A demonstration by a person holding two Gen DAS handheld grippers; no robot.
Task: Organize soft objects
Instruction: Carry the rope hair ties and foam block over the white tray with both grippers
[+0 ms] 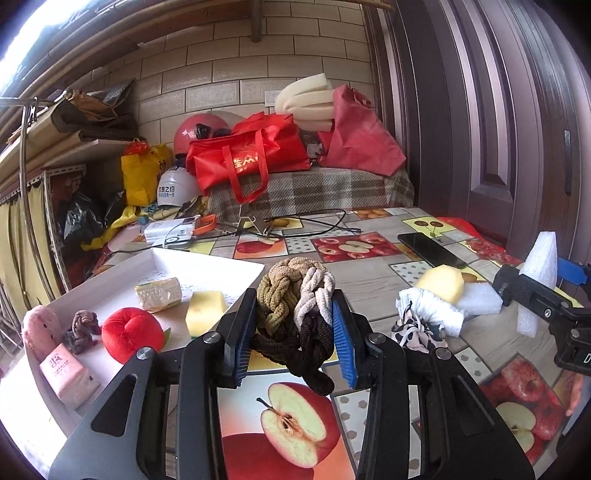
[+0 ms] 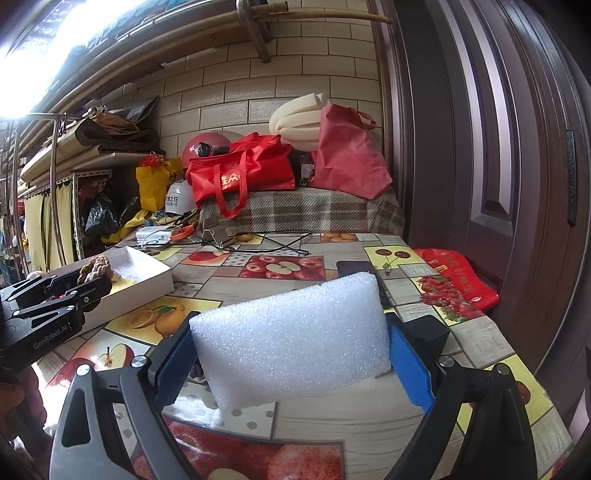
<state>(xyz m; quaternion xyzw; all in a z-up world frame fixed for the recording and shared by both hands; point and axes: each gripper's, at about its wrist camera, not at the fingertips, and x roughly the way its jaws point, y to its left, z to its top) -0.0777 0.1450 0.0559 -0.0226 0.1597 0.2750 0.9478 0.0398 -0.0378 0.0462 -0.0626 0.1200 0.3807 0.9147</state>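
Braided rope [image 1: 295, 314] hangs pinched in the left gripper [image 1: 291, 339], lifted toward the white tray [image 1: 207, 264]; the right gripper [image 2: 291, 363] clamps a foam block [image 2: 291, 339], likely tray-bound too.

Plush apple [image 1: 131, 334] in tray [image 1: 207, 263], phone [image 1: 430, 249] right

A wall of pale beige brick-pattern tiles [image 2: 295, 74] closes the back of the room. To the right stands a dark purple-brown panelled door [image 2: 498, 166]. Bright daylight [image 2: 33, 62] floods in at the upper left, beside bamboo poles [image 2: 314, 16] slung under the ceiling. Metal shelving [image 1: 59, 173] with yellow curtains [image 1: 33, 218] lines the left side. A table under a fruit-print oilcloth [image 2: 369, 417] fills the foreground, and behind it sits a plaid-covered bench [image 1: 332, 192].
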